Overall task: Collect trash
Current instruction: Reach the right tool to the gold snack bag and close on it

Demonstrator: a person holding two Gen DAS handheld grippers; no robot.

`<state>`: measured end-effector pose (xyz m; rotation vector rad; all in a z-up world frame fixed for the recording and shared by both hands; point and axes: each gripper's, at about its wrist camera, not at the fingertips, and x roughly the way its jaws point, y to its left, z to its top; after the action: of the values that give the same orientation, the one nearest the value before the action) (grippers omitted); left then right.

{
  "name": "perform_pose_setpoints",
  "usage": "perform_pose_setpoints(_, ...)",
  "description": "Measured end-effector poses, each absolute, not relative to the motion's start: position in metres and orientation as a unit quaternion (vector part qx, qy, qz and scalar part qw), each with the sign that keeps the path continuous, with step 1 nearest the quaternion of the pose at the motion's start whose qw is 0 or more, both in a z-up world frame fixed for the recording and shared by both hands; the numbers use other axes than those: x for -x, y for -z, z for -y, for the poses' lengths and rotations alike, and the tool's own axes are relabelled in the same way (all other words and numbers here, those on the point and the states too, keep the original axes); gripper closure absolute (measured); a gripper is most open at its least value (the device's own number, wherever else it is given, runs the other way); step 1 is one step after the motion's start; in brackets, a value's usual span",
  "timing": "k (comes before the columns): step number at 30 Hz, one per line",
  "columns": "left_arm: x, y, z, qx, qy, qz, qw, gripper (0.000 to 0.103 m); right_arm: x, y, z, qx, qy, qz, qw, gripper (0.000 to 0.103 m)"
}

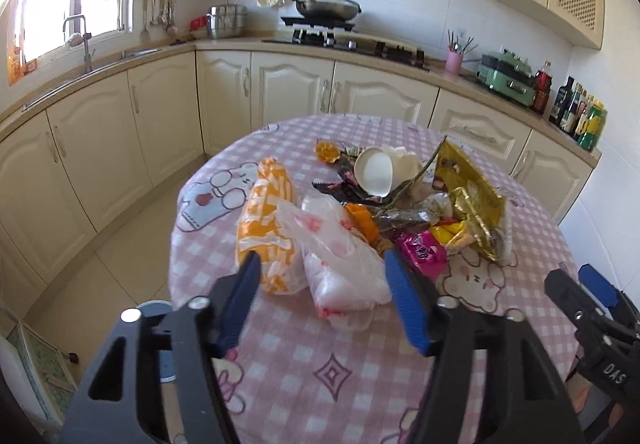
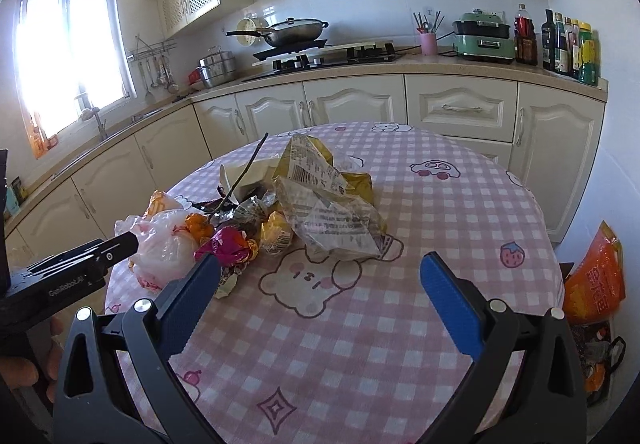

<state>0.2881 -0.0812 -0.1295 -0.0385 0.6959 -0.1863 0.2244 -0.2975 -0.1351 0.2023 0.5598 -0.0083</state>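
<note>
A heap of trash lies on the round table (image 1: 304, 372) with a pink checked cloth. It holds a clear plastic bag (image 1: 340, 260), an orange-and-white bag (image 1: 266, 228), a white paper cup (image 1: 374, 172), a gold foil bag (image 1: 472, 196) and a pink wrapper (image 1: 422, 250). My left gripper (image 1: 322, 276) is open, its fingers on either side of the clear plastic bag, just above it. My right gripper (image 2: 320, 270) is open and empty above the bare cloth, near the gold foil bag (image 2: 328, 200). The clear plastic bag (image 2: 160, 244) and pink wrapper (image 2: 228, 248) lie to its left.
Cream kitchen cabinets and a counter (image 2: 360, 68) with a stove, wok, pots and bottles run behind the table (image 2: 440, 204). An orange bag (image 2: 596, 276) sits beside the table at the right. Tiled floor (image 1: 120, 244) lies to the left.
</note>
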Motion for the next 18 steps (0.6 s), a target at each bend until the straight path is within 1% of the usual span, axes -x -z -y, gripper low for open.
perform_pose_setpoints(1, -0.295, 0.133, 0.084, 0.019, 0.095, -0.346, 0.933, 0.061, -0.230, 0.136, 0.298, -0.099, 0.002, -0.278, 0.955, 0.007)
perform_pose_setpoints(2, -0.300, 0.136, 0.084, 0.022, 0.099, -0.352, 0.930, 0.074, -0.234, 0.136, 0.300, -0.098, 0.001, -0.278, 0.955, 0.007)
perform_pose_setpoints(3, -0.304, 0.138, 0.085, 0.026, 0.106, -0.357, 0.928, 0.082, -0.240, 0.136, 0.301, -0.096, 0.000, -0.277, 0.956, 0.007)
perform_pose_setpoints(4, -0.306, 0.140, 0.085, 0.030, 0.115, -0.358, 0.926, 0.095, -0.246, 0.136, 0.301, -0.092, 0.001, -0.275, 0.957, 0.007)
perform_pose_setpoints(8, -0.300, 0.135, 0.088, 0.029, 0.137, -0.335, 0.932, 0.101, -0.271, 0.136, 0.303, -0.086, 0.000, -0.274, 0.958, 0.009)
perform_pose_setpoints(10, -0.293, 0.127, 0.088, 0.032, 0.150, -0.323, 0.934, 0.101, -0.284, 0.139, 0.301, -0.077, -0.002, -0.285, 0.955, 0.017)
perform_pose_setpoints(11, -0.289, 0.122, 0.089, 0.032, 0.155, -0.316, 0.935, 0.101, -0.291, 0.141, 0.300, -0.072, -0.003, -0.292, 0.954, 0.029)
perform_pose_setpoints(12, -0.285, 0.118, 0.090, 0.031, 0.160, -0.309, 0.937, 0.101, -0.297, 0.143, 0.300, -0.069, -0.002, -0.304, 0.950, 0.043)
perform_pose_setpoints(13, -0.281, 0.113, 0.091, 0.031, 0.165, -0.301, 0.939, 0.101, -0.302, 0.146, 0.299, -0.068, -0.007, -0.310, 0.948, 0.052)
perform_pose_setpoints(14, -0.277, 0.107, 0.092, 0.031, 0.171, -0.291, 0.941, 0.101, -0.306, 0.147, 0.299, -0.065, -0.009, -0.317, 0.946, 0.071)
perform_pose_setpoints(15, -0.272, 0.102, 0.091, 0.033, 0.176, -0.284, 0.942, 0.102, -0.308, 0.149, 0.299, -0.061, -0.010, -0.323, 0.944, 0.080)
perform_pose_setpoints(16, -0.267, 0.096, 0.090, 0.037, 0.184, -0.275, 0.943, 0.102, -0.307, 0.148, 0.301, -0.064, -0.014, -0.321, 0.945, 0.083)
perform_pose_setpoints(17, -0.262, 0.090, 0.089, 0.041, 0.193, -0.269, 0.943, 0.102, -0.303, 0.146, 0.304, -0.068, -0.012, -0.314, 0.947, 0.090)
perform_pose_setpoints(18, -0.258, 0.085, 0.088, 0.045, 0.201, -0.262, 0.943, 0.102, -0.296, 0.140, 0.306, -0.068, -0.004, -0.301, 0.951, 0.094)
